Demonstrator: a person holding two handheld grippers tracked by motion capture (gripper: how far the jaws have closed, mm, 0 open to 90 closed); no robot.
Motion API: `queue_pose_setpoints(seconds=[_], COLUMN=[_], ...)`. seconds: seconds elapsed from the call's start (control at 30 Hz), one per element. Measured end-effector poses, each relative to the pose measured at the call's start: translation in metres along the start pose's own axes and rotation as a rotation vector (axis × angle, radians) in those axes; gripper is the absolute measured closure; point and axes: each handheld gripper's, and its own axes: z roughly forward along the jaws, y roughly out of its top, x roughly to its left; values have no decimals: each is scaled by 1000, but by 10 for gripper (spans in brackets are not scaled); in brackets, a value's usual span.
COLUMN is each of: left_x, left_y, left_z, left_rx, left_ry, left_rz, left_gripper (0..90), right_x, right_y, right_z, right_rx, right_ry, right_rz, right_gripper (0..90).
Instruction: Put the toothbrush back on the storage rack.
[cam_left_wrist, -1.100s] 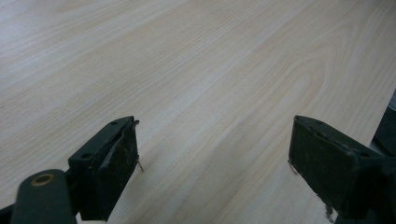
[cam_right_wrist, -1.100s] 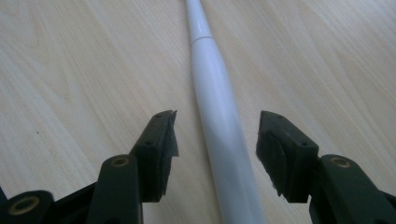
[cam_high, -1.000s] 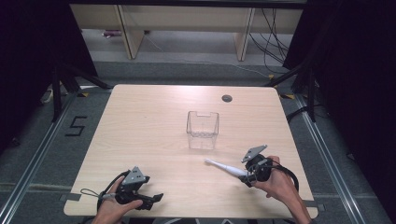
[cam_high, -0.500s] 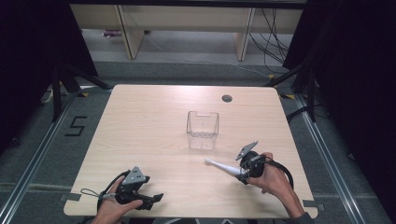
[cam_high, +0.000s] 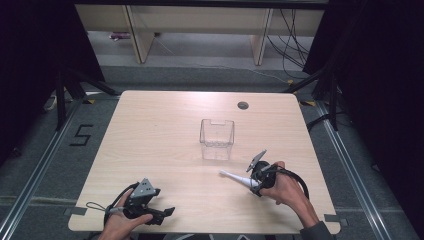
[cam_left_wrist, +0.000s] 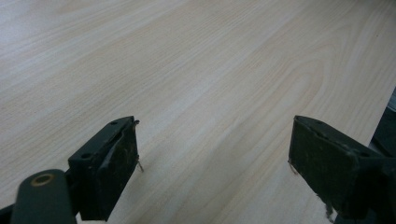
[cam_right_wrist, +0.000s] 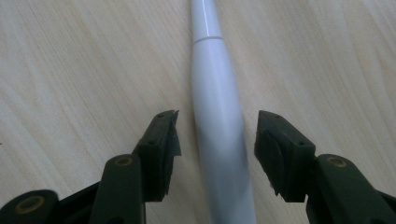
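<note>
Jaws of the right gripper are straddling, wide apart, a white toothbrush handle lying on the table just before the clear box; left gripper is gaping wide, well apart from it.

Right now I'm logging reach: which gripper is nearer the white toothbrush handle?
Right. The right gripper straddles the white toothbrush handle, jaws open; the left gripper rests far off at the table's near-left edge.
</note>
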Motion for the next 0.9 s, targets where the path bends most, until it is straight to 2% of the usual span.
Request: queue_pose_setpoints(seconds=[0.03, 0.07, 0.1, 0.13, 0.17, 0.27, 0.3, 0.43, 0.5, 0.6, 0.67, 0.7, 0.73, 0.77, 0.83, 0.87, 0.9], left_x=[1, 0, 0, 1, 0, 1, 1, 0, 1, 1, 1, 0, 1, 1, 0, 0, 0], left_y=[0, 0, 0, 0, 0, 0, 0, 0, 0, 0, 0, 0, 0, 0, 0, 0, 0], left_z=[-1, 0, 0, -1, 0, 0, -1, 0, 0, 0, 0, 0, 0, 0, 0, 0, 0], left_rx=[12, -5, -4, 13, 2, 8, 10, -3, 10, 9, 9, 1, 9, 10, -1, -1, -1], left_ry=[0, 0, 1, -1, -1, 4, 0, -1, 4, 4, 5, 4, 5, 4, 1, 1, 1], left_rz=[14, -6, -5, 13, 1, 13, 11, -6, 14, 13, 14, 3, 14, 15, -1, -2, 0], left_gripper=[150, 150, 150, 150, 150, 150, 150, 150, 150, 150, 150, 150, 150, 150, 150, 150, 150], right_x=[0, 0, -1, -1, -1, -1, -1, -1, -2, -1, -3, -3, -3, -3, -2, -4, -4], right_y=[1, 2, 3, 3, 4, 6, 6, 8, 8, 9, 12, 12, 13, 14, 15, 16, 16], right_z=[1, 2, 3, 4, 4, 6, 5, 5, 5, 6, 6, 7, 7, 7, 8, 9, 9], right_rx=[4, 10, 17, 20, 29, 42, 56, 64, 74, 93, 110, 103, 111, 108, 122, 120, 126], right_ry=[3, 5, 3, 6, 1, 11, 9, 19, 25, 17, 27, 24, 20, 18, 18, 23, 21], right_rz=[-12, -16, -16, -25, -17, -38, -25, -34, -53, -48, -69, -75, -63, -70, -70, -96, -95], right_gripper=[488, 492, 493, 495, 499, 505, 509, 524, 528, 532, 531, 532, 532, 533, 540, 545, 551])
